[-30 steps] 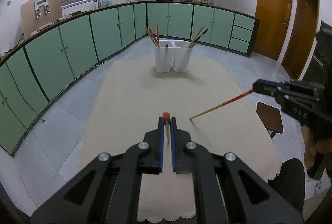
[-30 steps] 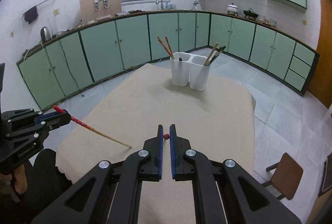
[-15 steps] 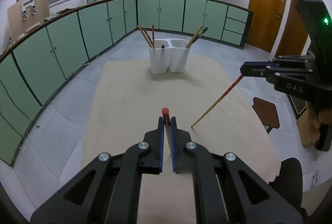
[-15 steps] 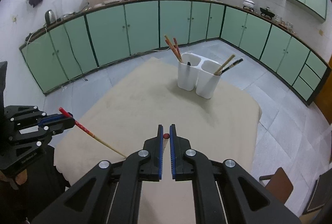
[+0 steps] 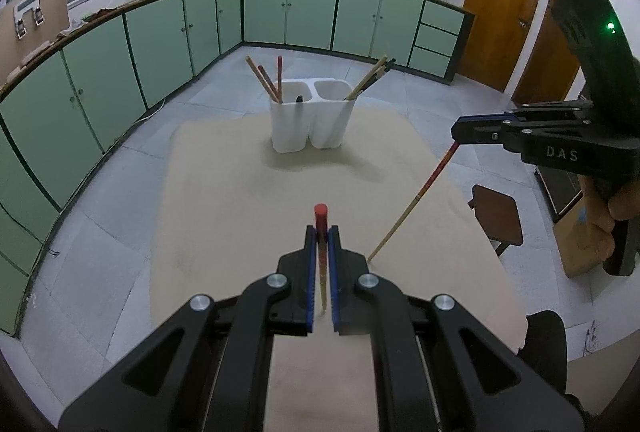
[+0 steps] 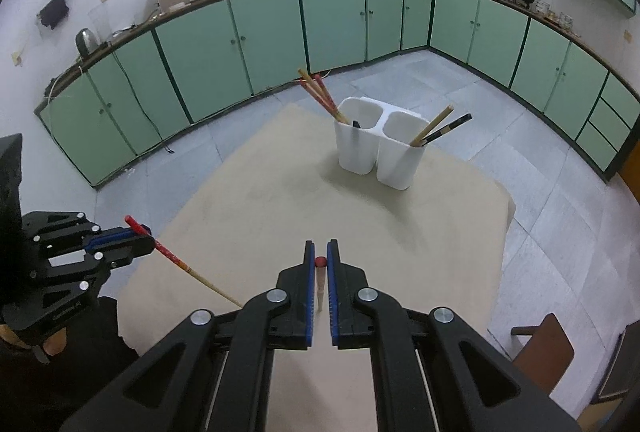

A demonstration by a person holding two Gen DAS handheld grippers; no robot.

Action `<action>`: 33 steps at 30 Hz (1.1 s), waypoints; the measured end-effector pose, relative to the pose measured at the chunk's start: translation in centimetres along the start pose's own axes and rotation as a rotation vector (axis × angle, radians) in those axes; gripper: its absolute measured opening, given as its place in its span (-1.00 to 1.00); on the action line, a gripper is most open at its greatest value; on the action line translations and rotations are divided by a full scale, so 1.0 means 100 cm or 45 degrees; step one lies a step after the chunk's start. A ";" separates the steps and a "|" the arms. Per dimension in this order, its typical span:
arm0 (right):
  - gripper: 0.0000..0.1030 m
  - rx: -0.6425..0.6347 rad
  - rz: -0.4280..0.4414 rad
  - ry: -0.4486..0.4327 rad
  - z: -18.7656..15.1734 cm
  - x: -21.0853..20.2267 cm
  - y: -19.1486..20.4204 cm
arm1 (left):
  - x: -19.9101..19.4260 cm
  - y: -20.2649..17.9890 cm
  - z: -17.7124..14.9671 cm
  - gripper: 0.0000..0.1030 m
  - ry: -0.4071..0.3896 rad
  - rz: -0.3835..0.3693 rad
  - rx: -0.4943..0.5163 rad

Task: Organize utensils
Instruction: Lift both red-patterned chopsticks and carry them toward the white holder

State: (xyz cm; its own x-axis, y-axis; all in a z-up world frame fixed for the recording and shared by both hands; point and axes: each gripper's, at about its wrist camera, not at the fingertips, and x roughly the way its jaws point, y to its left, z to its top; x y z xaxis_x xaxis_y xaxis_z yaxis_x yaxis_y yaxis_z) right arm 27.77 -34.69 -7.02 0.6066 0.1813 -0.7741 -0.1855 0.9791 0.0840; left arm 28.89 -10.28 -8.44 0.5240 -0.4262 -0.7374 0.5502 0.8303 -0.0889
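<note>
A beige-clothed table (image 5: 224, 192) carries a white two-cup holder (image 5: 310, 120) at its far end, chopsticks leaning in both cups. Nearer, above the cloth, the left gripper (image 5: 321, 232) pinches one red-tipped chopstick (image 5: 320, 228); the right gripper (image 6: 318, 264) pinches another chopstick (image 6: 319, 282).

Black tongs (image 5: 321, 232), blue pads (image 5: 309, 272), silver screws, "DAS" lettering.
</note>
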 end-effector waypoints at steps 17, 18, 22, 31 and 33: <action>-0.89 -0.014 -0.082 -0.050 0.066 -0.050 -0.019 | -0.029 -0.004 0.103 -0.90 -0.116 -0.040 0.049; -0.89 -0.012 -0.094 -0.058 0.074 -0.055 -0.021 | -0.030 -0.005 0.111 -0.90 -0.125 -0.041 0.051; -0.89 0.001 -0.121 -0.093 0.107 -0.070 -0.029 | -0.034 -0.005 0.151 -0.90 -0.172 -0.047 0.035; -0.89 0.036 -0.140 -0.175 0.171 -0.074 -0.041 | -0.021 -0.008 0.238 -0.90 -0.282 0.011 0.029; -0.89 0.041 -0.141 -0.188 0.183 -0.070 -0.045 | -0.013 -0.004 0.255 -0.90 -0.303 0.018 0.011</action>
State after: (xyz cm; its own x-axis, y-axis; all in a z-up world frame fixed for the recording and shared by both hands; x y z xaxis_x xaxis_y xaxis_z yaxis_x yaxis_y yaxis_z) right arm 38.48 -38.63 9.46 0.7291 0.0817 -0.6795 -0.0879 0.9958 0.0254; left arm 44.49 -19.22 9.64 0.6694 -0.4882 -0.5599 0.5468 0.8341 -0.0735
